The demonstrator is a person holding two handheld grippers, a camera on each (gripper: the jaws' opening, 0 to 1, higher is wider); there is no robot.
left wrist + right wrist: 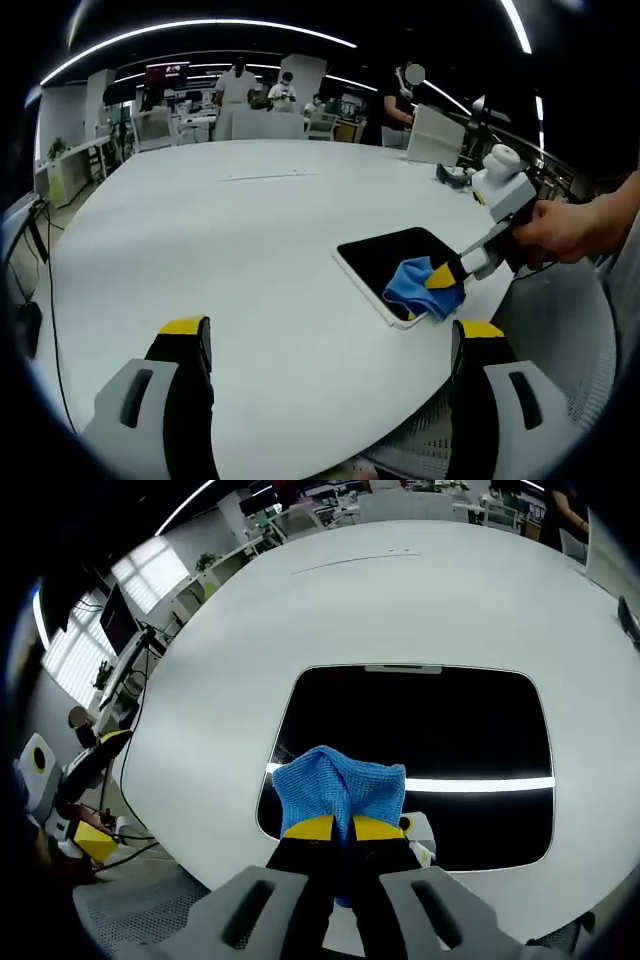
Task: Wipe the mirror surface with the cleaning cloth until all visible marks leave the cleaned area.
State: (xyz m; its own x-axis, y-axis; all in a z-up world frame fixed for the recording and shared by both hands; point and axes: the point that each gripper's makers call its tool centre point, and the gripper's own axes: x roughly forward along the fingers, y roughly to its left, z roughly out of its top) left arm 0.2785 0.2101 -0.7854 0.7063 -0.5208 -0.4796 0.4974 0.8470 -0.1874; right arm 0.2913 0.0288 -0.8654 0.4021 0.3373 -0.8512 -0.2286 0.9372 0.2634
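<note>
My right gripper [342,832] has its fingers clenched on the bunched blue cleaning cloth [338,785], pressed on the dark rectangular mirror [430,720] lying near the white counter's [250,240] edge. My left gripper [330,345] hovers released. Hard strokes could push the mirror off.

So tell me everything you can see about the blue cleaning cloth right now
The blue cleaning cloth is a small, soft-looking knitted or microfibre piece, bunched into a rumpled wad. The right hand-held gripper holds it pinched between its yellow-tipped jaws, with most of the fabric bulging out ahead of them. It is pressed onto the dark mirror, near the edge closest to the gripper. In the left gripper view the cloth sits at the mirror's near corner on the white table.
</note>
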